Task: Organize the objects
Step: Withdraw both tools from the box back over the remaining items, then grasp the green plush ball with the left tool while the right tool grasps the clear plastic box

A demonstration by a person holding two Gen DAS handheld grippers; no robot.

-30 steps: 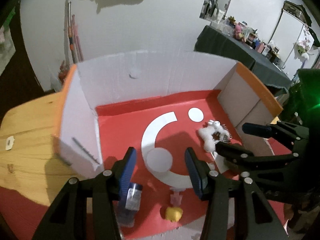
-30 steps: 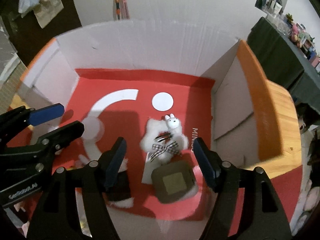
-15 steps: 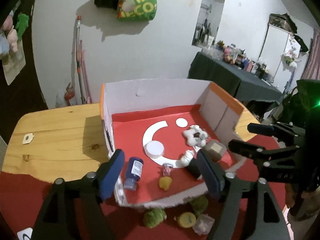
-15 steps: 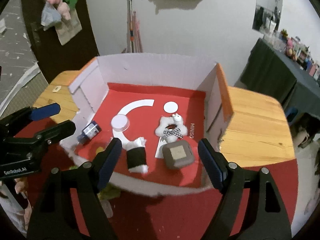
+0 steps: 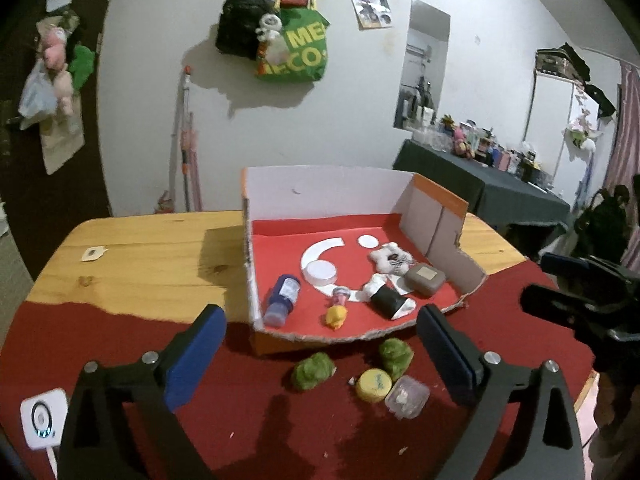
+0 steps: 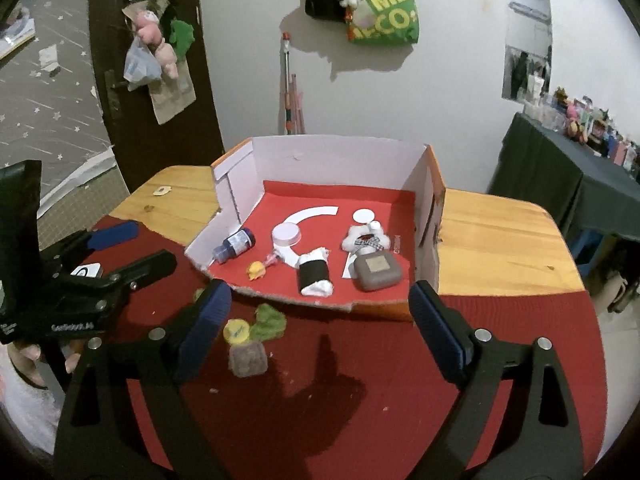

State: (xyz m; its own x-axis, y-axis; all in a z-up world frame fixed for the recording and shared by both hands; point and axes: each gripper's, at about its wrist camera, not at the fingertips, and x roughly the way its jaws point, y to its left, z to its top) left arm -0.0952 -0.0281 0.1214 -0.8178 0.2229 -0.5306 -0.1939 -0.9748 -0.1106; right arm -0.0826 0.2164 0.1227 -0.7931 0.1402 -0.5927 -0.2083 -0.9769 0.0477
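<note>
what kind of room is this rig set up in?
Probably a lived-in home room, not a lab: a green shopping bag hangs on the wall, soft toys hang on the door, and a side table is crowded with knick-knacks. The work happens on a wooden table.

The left gripper [image 5: 320, 354] was held level, its blue-padded fingers [image 5: 196, 354] spread wide and empty. The right gripper [image 6: 320, 330] matched it, fingers [image 6: 438, 334] wide apart.

Cut off at the 6 o'clock edge: both gripper bodies. Half hidden behind the left blue pad [image 6: 202, 322]: a green plush lump [image 6: 199, 293]. Blurred beyond reading: the yellow cap [image 6: 236, 331] print, the clear case [image 5: 407, 396] contents, clutter on the far dark counter [image 5: 484, 148].
</note>
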